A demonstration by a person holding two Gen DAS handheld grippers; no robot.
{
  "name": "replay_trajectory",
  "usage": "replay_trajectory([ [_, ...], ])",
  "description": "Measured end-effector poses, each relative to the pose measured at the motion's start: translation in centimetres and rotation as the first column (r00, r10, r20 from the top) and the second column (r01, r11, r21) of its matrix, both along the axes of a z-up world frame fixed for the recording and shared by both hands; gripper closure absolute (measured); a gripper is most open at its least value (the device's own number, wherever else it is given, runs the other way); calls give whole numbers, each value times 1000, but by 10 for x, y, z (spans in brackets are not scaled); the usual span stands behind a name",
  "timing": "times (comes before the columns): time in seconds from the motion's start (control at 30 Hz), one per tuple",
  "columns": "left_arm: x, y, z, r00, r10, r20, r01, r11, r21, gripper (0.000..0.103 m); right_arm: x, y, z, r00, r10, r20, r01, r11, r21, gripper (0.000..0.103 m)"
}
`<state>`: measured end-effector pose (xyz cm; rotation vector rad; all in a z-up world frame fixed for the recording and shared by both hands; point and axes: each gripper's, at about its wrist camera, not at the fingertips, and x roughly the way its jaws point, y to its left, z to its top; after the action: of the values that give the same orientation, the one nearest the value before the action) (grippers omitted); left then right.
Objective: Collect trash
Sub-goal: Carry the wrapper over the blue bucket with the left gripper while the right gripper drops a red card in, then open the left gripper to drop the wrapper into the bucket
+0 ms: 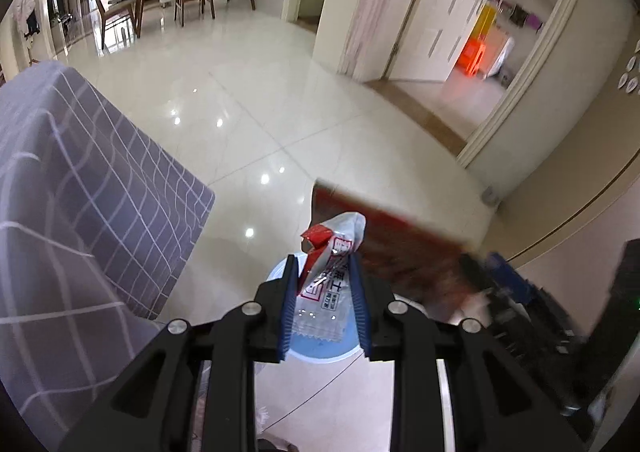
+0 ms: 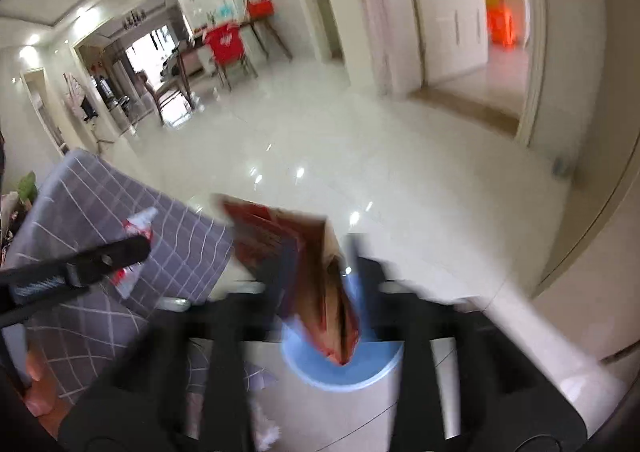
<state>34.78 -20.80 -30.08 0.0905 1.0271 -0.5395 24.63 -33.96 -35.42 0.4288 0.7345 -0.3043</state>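
Left wrist view: left gripper (image 1: 323, 264) pitched down twd floor, jaws narrow, blue ribbed pads pinching a crinkly clear-and-white snack wrapper (image 1: 326, 272) w/ red torn top; wrapper held upright over a round pale-blue bin (image 1: 316, 354) directly below. Behind wrapper, blurred red carton (image 1: 384, 228), flat-sided, cardboard-looking. Grey grid-pattern cloth (image 1: 92, 192) draped at left, soft folds. Glossy white tile floor (image 1: 240, 100) w/ light spots. Dark blurred shape at right edge, likely the other gripper, cannot tell more.

Right wrist view: right gripper (image 2: 316, 268) also angled down, heavy motion blur; jaws spread wide, not pressing the red carton (image 2: 304, 276), which sits tilted between them, lower corner over the blue bin (image 2: 340, 368) mouth. Whether carton touches a finger: cannot tell. Seen only here: left gripper (image 2: 120, 252) from the side, black, slim, in front of the grey cloth (image 2: 120, 212), wrapper (image 2: 138, 226) poking out at its tip; fingertip of a hand (image 2: 34, 370) at lower left.
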Motion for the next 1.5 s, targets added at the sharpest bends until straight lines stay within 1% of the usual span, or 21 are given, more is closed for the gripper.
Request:
replay_trajectory([
  [0.03, 5, -3, -4, 1000, -2, -10, 2, 1000, 7, 78, 2, -2, -13, 999, 9, -32, -8, 1000, 17, 30],
  [0.1, 8, -2, -17, 1000, -5, -21, 6, 999, 34, 78, -2, -2, -19, 999, 1, -39, 0, 1000, 20, 30],
  [0.2, 5, -3, -29, 999, -13, -36, 15, 999, 49, 78, -9, 4, -13, 1000, -7, -26, 7, 1000, 19, 30],
  [0.37, 2, -2, -40, 998, -22, -56, 25, 998, 58, 78, -17, 8, -2, 1000, -19, -3, 19, 1000, -2, 30],
  [0.43, 1, -5, -41, 998, -32, -60, 35, 998, 58, 78, -20, 8, 0, 1000, -25, 3, 25, 1000, -3, 30],
  [0.57, -2, -11, -39, 997, -54, -57, 57, 997, 52, 78, -28, 7, 11, 998, -52, 42, 52, 999, 1, 30],
  [0.77, -4, -25, -25, 996, -83, -36, 84, 996, 38, 77, -46, 1, 36, 986, -110, 127, 111, 994, -8, 28],
  [0.8, -4, -27, -20, 996, -88, -33, 89, 996, 29, 75, -48, 0, 39, 983, -120, 139, 123, 992, -12, 27],
  [0.83, -4, -29, -16, 995, -96, -31, 96, 995, 17, 68, -50, -1, 43, 980, -131, 152, 134, 991, -13, 26],
  [0.87, -4, -31, -13, 995, -99, -29, 99, 995, 14, 57, -53, -3, 47, 976, -140, 165, 144, 989, -14, 26],
  [0.9, -3, -32, -10, 996, -89, -25, 89, 996, 28, 28, -55, -4, 51, 974, -145, 171, 150, 989, -15, 26],
  [0.93, -3, -32, -6, 997, -74, -12, 74, 997, 35, 23, -57, -5, 55, 972, -151, 178, 156, 988, -14, 26],
  [1.0, -6, -29, 5, 997, -80, 3, 80, 997, 1, 23, -59, -5, 59, 971, -152, 186, 156, 988, -9, 26],
  [1.1, -12, -23, 16, 998, -61, 34, 61, 998, 16, 23, -61, -3, 68, 971, -143, 194, 148, 989, -16, 26],
  [1.23, -23, -5, 35, 997, -33, 66, 33, 999, -2, 23, -62, 8, 79, 973, -113, 204, 118, 993, -16, 25],
  [1.37, -32, 20, 57, 994, 6, 105, -4, 1000, -12, 23, -60, 25, 95, 973, -66, 220, 71, 997, -17, 25],
  [1.43, -40, 37, 75, 990, 31, 136, -29, 999, -19, 23, -58, 36, 104, 972, -38, 232, 42, 999, -15, 25],
  [1.5, -49, 60, 95, 982, 56, 178, -52, 998, -30, 23, -54, 54, 116, 969, 12, 245, -7, 1000, -18, 24],
])
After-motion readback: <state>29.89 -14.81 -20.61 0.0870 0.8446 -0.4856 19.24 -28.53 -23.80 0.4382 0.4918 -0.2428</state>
